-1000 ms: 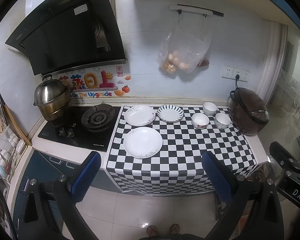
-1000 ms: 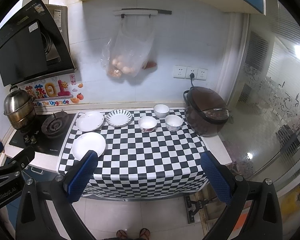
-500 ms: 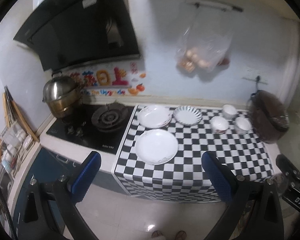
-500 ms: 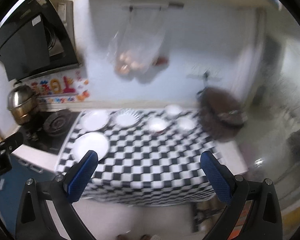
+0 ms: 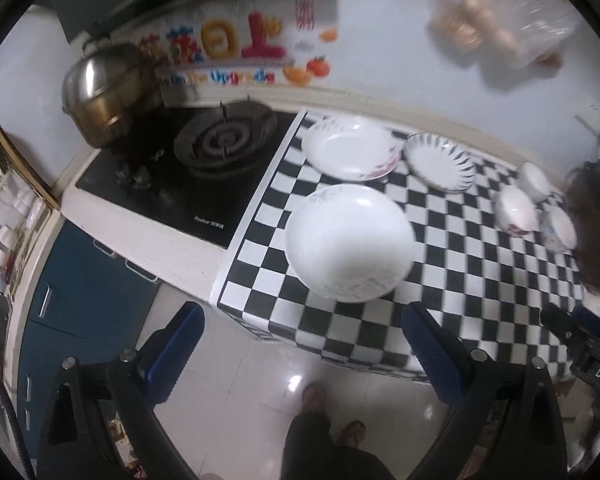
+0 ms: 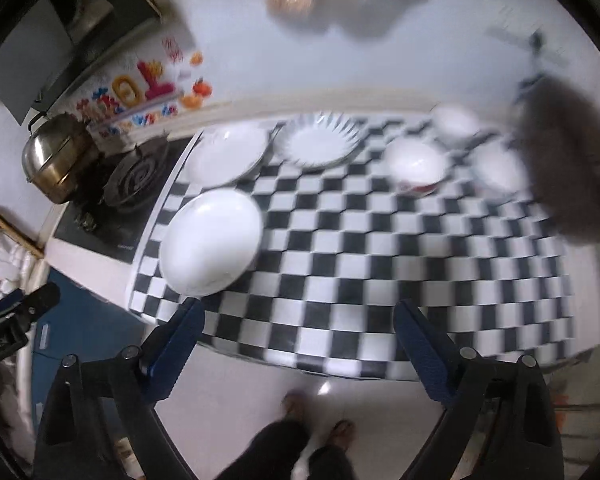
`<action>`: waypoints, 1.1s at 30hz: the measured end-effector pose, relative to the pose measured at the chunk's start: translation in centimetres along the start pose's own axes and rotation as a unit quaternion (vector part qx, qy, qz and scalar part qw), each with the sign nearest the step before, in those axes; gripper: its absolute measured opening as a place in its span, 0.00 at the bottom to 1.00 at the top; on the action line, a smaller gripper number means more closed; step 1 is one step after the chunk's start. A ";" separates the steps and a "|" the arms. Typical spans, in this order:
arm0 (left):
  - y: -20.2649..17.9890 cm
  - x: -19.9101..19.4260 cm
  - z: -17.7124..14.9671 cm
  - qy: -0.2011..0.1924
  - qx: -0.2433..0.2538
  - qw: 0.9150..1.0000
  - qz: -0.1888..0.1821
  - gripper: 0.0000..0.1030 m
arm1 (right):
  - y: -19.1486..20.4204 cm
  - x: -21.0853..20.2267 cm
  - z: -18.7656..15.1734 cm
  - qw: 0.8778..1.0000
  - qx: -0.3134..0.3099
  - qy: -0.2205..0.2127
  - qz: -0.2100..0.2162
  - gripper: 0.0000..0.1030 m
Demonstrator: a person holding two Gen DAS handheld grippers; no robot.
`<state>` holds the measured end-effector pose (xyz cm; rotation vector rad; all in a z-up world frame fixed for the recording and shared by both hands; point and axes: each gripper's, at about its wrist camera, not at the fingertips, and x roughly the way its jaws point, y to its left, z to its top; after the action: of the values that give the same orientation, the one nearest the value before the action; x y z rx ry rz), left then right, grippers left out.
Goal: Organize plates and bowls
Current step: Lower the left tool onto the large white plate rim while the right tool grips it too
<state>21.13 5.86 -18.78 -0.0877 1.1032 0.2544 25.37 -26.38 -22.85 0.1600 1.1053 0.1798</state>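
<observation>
My left gripper [image 5: 300, 344] hung spread wide and empty above the round white plate [image 5: 349, 242] on the black-and-white checkered cloth [image 5: 460, 280] – bowls [image 6: 416, 166] sat farther right (blurred). My right gripper [image 6: 296, 340] was closing, nothing between its jaws.

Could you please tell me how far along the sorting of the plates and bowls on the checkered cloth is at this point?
Nothing looks done yet. The three plates, near, back left and striped, lie apart, unstacked, and the three bowls sit singly near the rice cooker. In hand: nothing; the left gripper is open and empty, the right gripper empty, its jaws closing slightly. All grouping is left.
</observation>
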 end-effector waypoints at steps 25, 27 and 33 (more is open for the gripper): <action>2.3 27.5 9.5 0.222 0.061 0.967 -0.108 0.46 | 3.6 29.5 8.9 0.963 0.083 0.248 0.066 0.41; 2.0 28.0 9.5 0.232 0.067 0.963 -0.118 0.31 | 3.6 30.2 8.9 0.960 0.090 0.255 0.071 0.31; 1.7 27.7 9.5 0.227 0.076 0.965 -0.111 0.28 | 3.2 31.5 8.7 0.952 0.114 0.270 0.090 0.13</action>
<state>40.72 13.78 -39.06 -0.1372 1.5514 -0.0591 46.72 -16.57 -45.74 0.4384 1.6590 0.2666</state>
